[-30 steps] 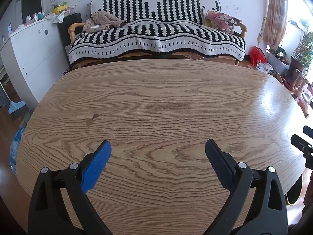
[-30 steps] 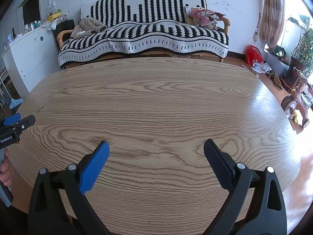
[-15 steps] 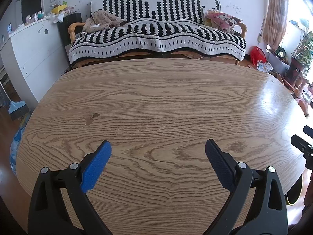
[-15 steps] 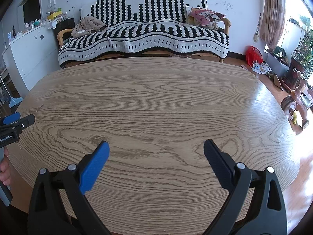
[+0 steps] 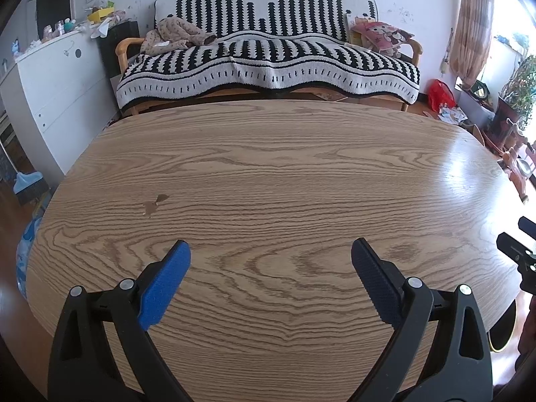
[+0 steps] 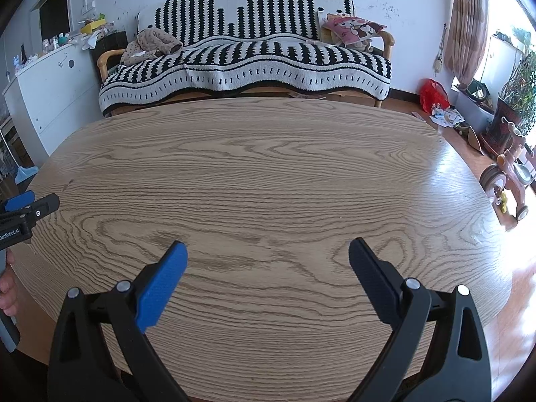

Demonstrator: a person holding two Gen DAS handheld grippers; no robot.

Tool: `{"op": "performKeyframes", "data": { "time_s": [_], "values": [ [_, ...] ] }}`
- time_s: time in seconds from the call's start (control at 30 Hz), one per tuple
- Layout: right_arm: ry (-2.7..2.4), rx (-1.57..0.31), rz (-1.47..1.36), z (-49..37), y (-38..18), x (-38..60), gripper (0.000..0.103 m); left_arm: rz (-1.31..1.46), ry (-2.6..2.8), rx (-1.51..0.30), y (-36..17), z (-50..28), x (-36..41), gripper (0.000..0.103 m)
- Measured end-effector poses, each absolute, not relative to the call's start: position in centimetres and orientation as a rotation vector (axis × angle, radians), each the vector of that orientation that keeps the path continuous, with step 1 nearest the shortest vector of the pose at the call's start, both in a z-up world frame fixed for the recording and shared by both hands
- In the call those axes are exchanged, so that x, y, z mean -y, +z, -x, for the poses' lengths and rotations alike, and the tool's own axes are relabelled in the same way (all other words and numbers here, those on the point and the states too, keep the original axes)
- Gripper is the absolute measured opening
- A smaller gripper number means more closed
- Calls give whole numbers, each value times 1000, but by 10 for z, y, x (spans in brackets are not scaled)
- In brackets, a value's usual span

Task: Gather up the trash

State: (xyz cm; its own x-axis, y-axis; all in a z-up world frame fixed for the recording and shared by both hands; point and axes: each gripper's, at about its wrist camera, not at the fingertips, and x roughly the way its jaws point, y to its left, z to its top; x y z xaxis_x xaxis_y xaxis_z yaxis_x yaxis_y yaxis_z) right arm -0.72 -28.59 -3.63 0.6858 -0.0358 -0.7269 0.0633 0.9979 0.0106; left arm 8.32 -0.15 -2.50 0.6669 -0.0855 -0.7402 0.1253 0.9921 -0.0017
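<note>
Two hand-held grippers hang side by side above the near edge of an oval wood-grain surface [image 5: 274,181]. The left hand-held gripper [image 5: 270,257] has its blue-padded fingers [image 5: 164,283] spread wide with nothing between them, and the right hand-held gripper [image 6: 267,258] is spread equally wide and likewise holds nothing. In the right wrist view the tip of the left tool shows at the left border; in the left wrist view the right tool's black tip shows at the right border. No trash can be made out on the wood; only a small dark stain [image 5: 154,201] marks it, left of centre. Beyond the far edge stands a wooden-armed sofa [image 5: 268,57] under a black-and-white striped throw, with a beige garment [image 5: 176,35] bunched at its left end and a pink cartoon cushion [image 5: 382,35] at its right. A white cabinet [image 5: 57,90] lines the left wall. A red bag [image 6: 433,95] and scattered papers [image 6: 447,116] lie on the floor at the right, near a child's tricycle [image 6: 509,184].
</note>
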Motion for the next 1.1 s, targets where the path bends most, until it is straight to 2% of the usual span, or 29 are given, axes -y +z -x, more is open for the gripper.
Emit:
{"op": "performKeyframes", "data": {
  "time_s": [1.1],
  "values": [
    [-66,-811,-36,8,-37,285,94,-68,-122,-834,-25,-81,7,94]
  ]
}}
